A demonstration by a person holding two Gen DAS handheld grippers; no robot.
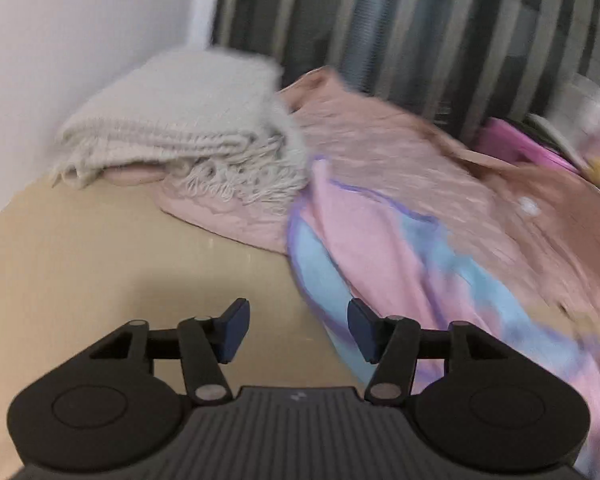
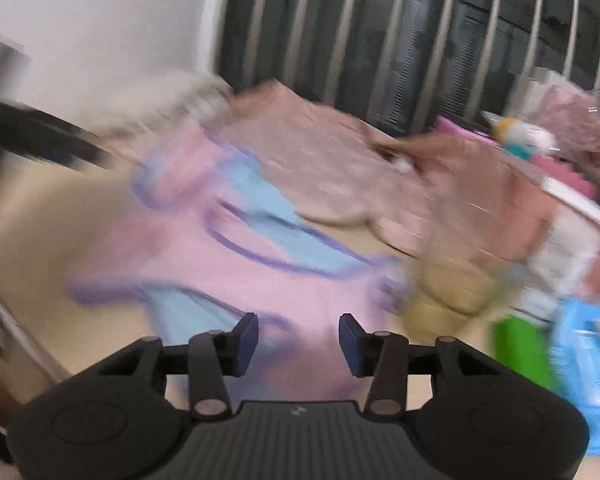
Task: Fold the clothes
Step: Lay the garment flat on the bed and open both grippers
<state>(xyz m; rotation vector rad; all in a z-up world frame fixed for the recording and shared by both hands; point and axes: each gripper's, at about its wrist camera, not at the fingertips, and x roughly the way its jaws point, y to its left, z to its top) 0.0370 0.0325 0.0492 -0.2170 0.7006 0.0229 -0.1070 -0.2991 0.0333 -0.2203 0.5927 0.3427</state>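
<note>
Two black handheld grippers hover over a beige desk (image 1: 100, 248) strewn with clothes, each seen from its own camera. The left gripper (image 1: 298, 330) has its blue-padded fingers spread wide with nothing between them; bare desk lies under its left finger, and the edge of a garment under its right.

That garment is a pink and light-blue top with purple trim (image 1: 380, 248), lying rumpled on the desk from about 12 o'clock down to 4 o'clock of the left gripper. Behind it, toward 1 o'clock, a dusty-pink ribbed garment (image 1: 400, 148) spreads across the desk, partly overlapping the top's far edge. At 11 o'clock a folded cream knitted blanket with a fringe (image 1: 180, 120) rests on one end of the dusty-pink piece, near a white wall (image 1: 60, 40). A dark striped surface (image 1: 420, 20) stands behind everything.

The right gripper (image 2: 298, 346) is spread open as well — empty, and hanging directly over the pink and blue top (image 2: 236, 256), which fills the middle of its blurred view. At its 3 o'clock sits a jumble of items — a green object (image 2: 516, 352) and a blue packet (image 2: 584, 356) among them — too smeared to identify.
</note>
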